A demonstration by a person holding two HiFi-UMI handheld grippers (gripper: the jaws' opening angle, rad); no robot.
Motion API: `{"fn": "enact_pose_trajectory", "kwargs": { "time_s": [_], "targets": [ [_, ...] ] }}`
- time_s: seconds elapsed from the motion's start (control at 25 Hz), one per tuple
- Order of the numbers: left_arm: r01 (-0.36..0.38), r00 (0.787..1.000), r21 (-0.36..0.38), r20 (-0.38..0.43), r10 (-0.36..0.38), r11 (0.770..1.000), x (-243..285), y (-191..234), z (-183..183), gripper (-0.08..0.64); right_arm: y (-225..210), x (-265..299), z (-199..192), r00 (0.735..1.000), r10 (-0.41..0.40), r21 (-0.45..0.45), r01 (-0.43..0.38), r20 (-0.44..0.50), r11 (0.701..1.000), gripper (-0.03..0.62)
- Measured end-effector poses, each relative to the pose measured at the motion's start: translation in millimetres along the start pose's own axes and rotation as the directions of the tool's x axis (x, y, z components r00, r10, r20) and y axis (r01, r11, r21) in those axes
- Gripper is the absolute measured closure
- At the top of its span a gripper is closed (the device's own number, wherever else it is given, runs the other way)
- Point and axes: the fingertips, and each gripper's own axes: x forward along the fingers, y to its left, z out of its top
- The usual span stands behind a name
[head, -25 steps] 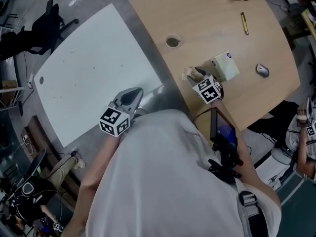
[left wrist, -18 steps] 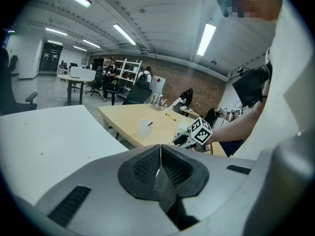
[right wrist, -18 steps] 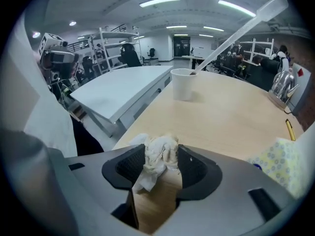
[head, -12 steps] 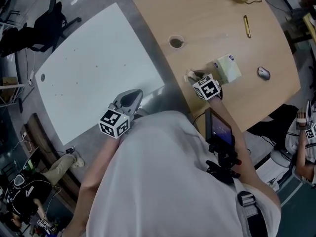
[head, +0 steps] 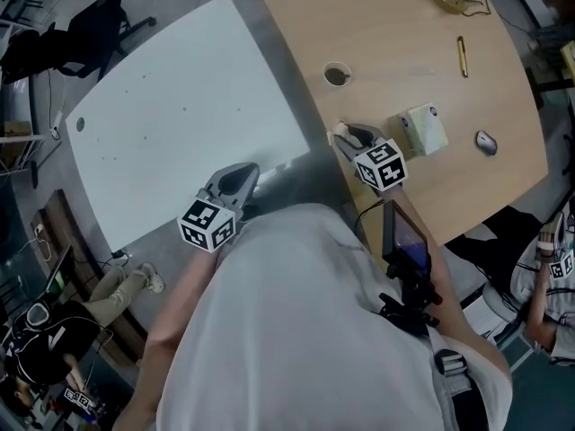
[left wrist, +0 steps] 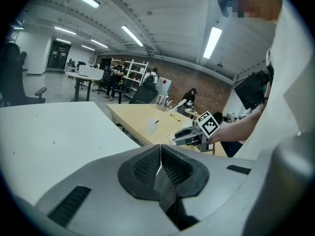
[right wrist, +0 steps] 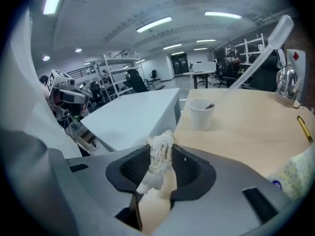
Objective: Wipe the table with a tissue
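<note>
Tissue crumpled between right tongs — closing, pinching it — left tongs pressed together.

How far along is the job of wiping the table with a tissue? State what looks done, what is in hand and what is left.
Done: a crumpled tissue is picked up, between the jaws of the right gripper, which are closing on it. In hand: that gripper hovers over the wooden table near its edge, beside the tissue pack. Left: the wiping itself. The left gripper is shut and empty.
</note>
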Motion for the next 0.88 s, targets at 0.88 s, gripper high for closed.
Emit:
{"fn": "enact_pose_trajectory", "kwargs": {
  "time_s": [0.88],
  "targets": [
    [-0.057, 0.991, -0.108, 0.118, 0.07, 0.993, -126.5, 130.1, -22.2, 0.552, 144.6, 113.3, 87.9, 0.995, 0.08, -0.139, -0.087, -0.055, 0.986, 0.452]
  ]
}}
